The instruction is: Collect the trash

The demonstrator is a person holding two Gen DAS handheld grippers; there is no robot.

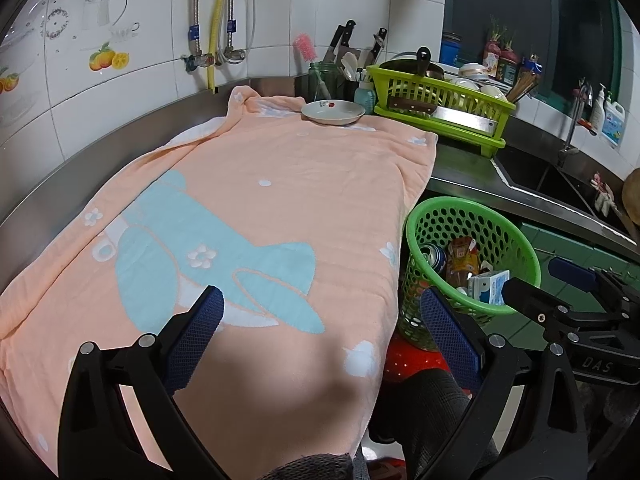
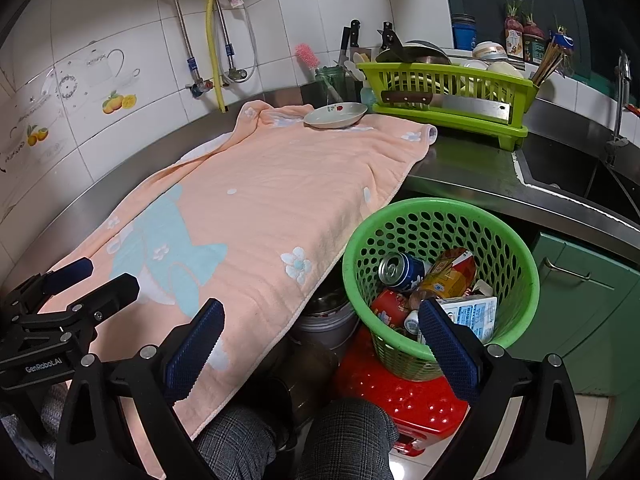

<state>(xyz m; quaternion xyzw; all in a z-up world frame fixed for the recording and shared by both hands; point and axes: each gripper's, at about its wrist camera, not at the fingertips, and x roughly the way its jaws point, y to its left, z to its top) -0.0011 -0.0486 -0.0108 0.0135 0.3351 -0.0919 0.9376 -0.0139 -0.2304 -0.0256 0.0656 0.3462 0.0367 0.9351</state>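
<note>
green basket (image 2: 516, 248), can (image 2: 400, 270), carton (image 2: 474, 314), likely wrappers

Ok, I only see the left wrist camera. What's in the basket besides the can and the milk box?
Observer: A red pack lies low in the basket, just below the can.
Operator: Is anything beside the basket?
Observer: Yes, a metal pot stands to its left, under the towel's hanging edge.
Operator: Is my other gripper holding something?
Observer: No. The right gripper has its jaws wide open with nothing between them.
</note>
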